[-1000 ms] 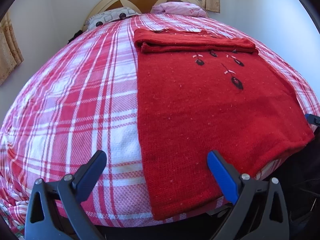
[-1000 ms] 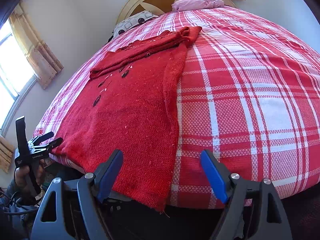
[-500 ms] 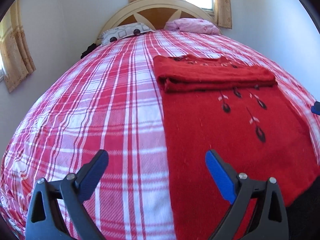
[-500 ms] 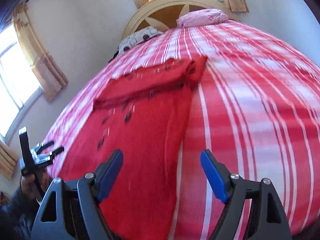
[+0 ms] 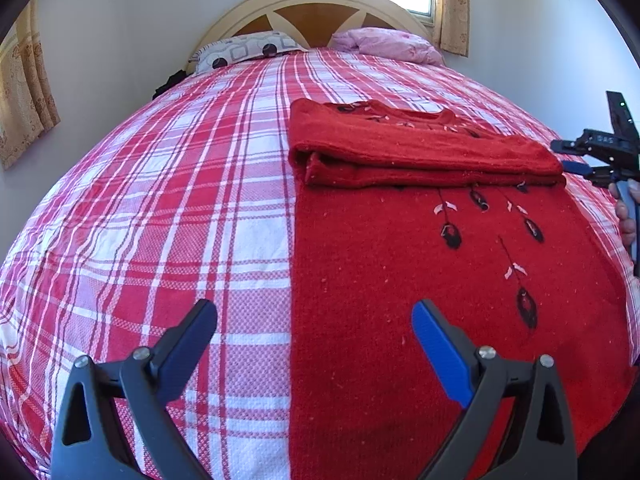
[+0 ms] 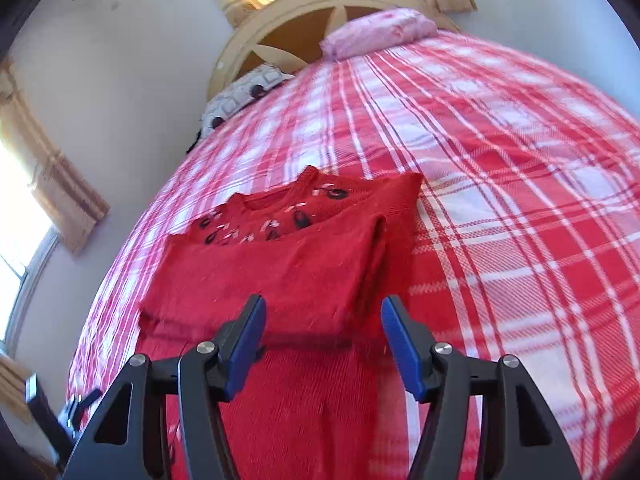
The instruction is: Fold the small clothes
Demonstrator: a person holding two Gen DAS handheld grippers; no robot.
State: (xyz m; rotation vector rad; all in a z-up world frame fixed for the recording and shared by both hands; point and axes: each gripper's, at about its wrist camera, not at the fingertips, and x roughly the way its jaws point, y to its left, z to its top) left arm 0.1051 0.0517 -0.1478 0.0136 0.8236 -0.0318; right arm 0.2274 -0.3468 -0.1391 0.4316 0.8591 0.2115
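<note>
A red knit sweater with black leaf motifs lies flat on the plaid bed, its sleeves folded across the chest as a thick band. My left gripper is open and empty, hovering above the sweater's left edge near the hem. My right gripper is open and empty, low over the sweater just before the folded sleeve band, near its right edge. The right gripper also shows at the right edge of the left wrist view.
The bed has a red and white plaid cover. A patterned pillow and a pink pillow lie by the cream headboard. Walls and curtained windows surround the bed.
Both grippers moved forward from the foot of the bed over the sweater. The right one advanced up to the folded sleeve band and its jaws narrowed somewhat.
</note>
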